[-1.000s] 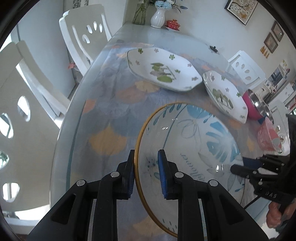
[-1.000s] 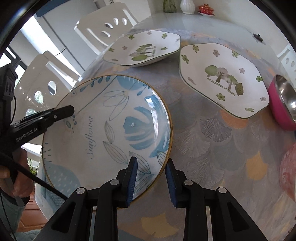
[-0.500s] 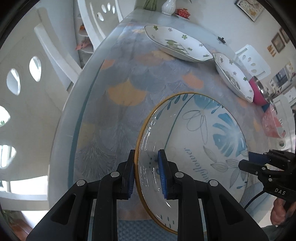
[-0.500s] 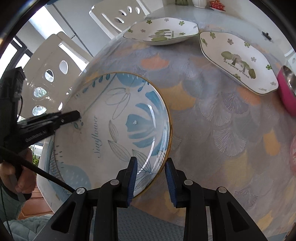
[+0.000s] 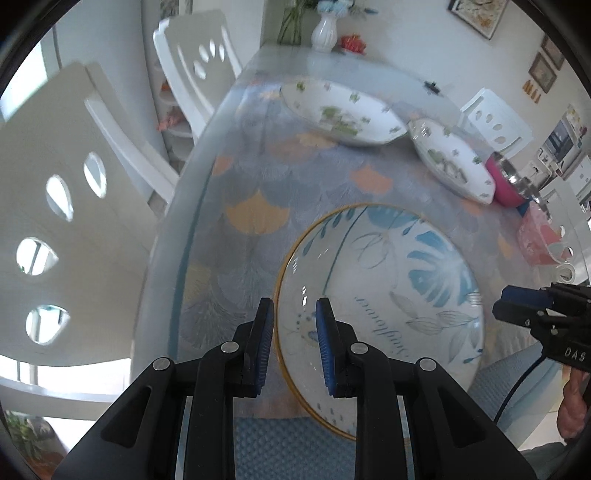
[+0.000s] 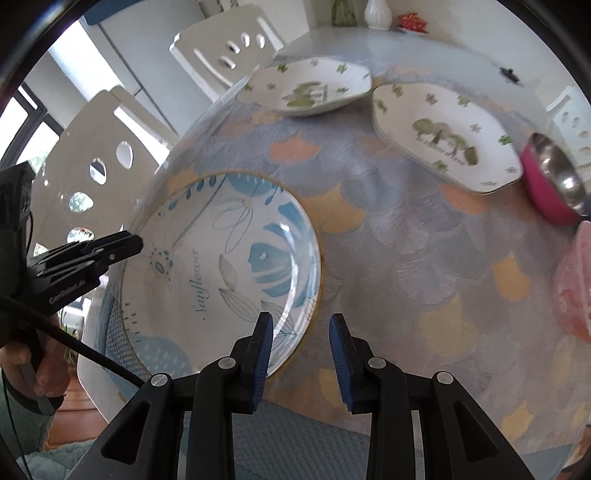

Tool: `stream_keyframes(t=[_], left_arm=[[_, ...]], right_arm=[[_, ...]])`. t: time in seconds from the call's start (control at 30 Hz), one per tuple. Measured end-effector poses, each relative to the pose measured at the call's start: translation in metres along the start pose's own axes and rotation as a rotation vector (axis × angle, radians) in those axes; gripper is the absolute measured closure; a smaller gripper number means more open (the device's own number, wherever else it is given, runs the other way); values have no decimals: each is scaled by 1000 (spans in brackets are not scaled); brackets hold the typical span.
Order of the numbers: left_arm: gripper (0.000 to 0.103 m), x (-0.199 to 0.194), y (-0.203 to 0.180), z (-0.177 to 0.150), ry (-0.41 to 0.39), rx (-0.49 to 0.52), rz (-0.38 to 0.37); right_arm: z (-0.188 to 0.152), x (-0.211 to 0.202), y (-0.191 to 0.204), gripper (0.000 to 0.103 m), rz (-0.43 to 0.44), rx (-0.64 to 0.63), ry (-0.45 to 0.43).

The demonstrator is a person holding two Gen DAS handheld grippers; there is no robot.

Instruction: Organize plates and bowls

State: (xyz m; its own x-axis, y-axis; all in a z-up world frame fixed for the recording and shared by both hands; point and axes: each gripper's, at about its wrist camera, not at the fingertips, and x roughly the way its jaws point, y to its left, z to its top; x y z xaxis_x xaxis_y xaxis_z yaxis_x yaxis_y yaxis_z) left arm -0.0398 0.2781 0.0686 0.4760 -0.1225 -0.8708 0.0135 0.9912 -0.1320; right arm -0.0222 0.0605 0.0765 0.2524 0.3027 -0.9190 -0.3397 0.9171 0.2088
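Note:
A round blue-leaf plate with a gold rim (image 5: pixel 388 295) (image 6: pixel 229 273) is held over the near table edge. My left gripper (image 5: pixel 294 339) is shut on its left rim. My right gripper (image 6: pixel 301 347) stands with its jaws on either side of the plate's right rim, with gaps showing on both sides. Two white plates with green tree prints lie farther back: one (image 5: pixel 340 110) (image 6: pixel 306 88) and one (image 5: pixel 450 158) (image 6: pixel 447 136). A pink steel-lined bowl (image 5: pixel 509 181) (image 6: pixel 554 184) sits beyond them.
A pink patterned bowl (image 6: pixel 576 288) (image 5: pixel 535 240) is at the right edge. White chairs (image 5: pixel 74 177) (image 6: pixel 221 48) stand along the left side of the table. A white vase (image 5: pixel 325 33) and a red dish (image 5: pixel 351 40) are at the far end.
The plate has moved back toward the table and the view has swung up. My right gripper's jaws have spread wider around the rim. The left grip is unchanged.

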Motion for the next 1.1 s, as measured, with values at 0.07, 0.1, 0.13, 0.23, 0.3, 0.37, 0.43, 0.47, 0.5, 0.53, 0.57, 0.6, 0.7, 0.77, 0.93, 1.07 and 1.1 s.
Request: stream_keyframes(t=[0.07, 0.1, 0.13, 0.23, 0.3, 0.37, 0.43, 0.47, 0.5, 0.53, 0.57, 0.6, 0.7, 0.77, 0.93, 1.07, 1.1], left_arm=[[82, -13, -6, 2, -29, 15, -1], [82, -20, -9, 4, -46, 23, -5], [82, -25, -12, 6, -59, 29, -9], [80, -46, -26, 13, -115, 53, -30], [78, -59, -36, 19, -153, 71, -40], [75, -73, -47, 26, -195, 89, -56], [74, -85, -58, 32, -231, 102, -76], [74, -92, -65, 36, -251, 109, -86], [74, -99, -72, 40, -268, 114, -96], [74, -104, -77, 42, -281, 116, -105], [73, -110, -84, 45, -297, 118, -116], [72, -116, -91, 47, -312, 119, -127], [68, -135, -118, 52, -353, 121, -144], [47, -143, -133, 53, -372, 119, -148], [25, -168, -177, 51, -440, 133, -159], [19, -175, -206, 49, -458, 130, -124], [18, -176, -212, 49, -459, 120, -121]], right_arm=[[-1, -15, -1, 73, -6, 13, -34], [-2, -21, -1, 73, -10, 18, -48], [-3, -26, -2, 73, -15, 21, -60], [-4, -46, -1, 72, -35, 30, -103], [-5, -59, -1, 72, -42, 39, -130], [-5, -72, -2, 71, -52, 44, -157], [-7, -88, -4, 68, -71, 51, -189], [-8, -97, -7, 64, -77, 55, -209], [-9, -106, -9, 58, -84, 59, -228], [-10, -113, -11, 55, -91, 63, -244], [-11, -121, -14, 52, -95, 68, -263], [-13, -131, -18, 52, -97, 74, -286], [-18, -154, -28, 52, -94, 91, -331], [-23, -173, -39, 51, -97, 114, -363], [-39, -209, -65, 35, -152, 154, -448], [-49, -231, -86, 34, -217, 160, -517], [-49, -235, -90, 33, -230, 159, -530]])
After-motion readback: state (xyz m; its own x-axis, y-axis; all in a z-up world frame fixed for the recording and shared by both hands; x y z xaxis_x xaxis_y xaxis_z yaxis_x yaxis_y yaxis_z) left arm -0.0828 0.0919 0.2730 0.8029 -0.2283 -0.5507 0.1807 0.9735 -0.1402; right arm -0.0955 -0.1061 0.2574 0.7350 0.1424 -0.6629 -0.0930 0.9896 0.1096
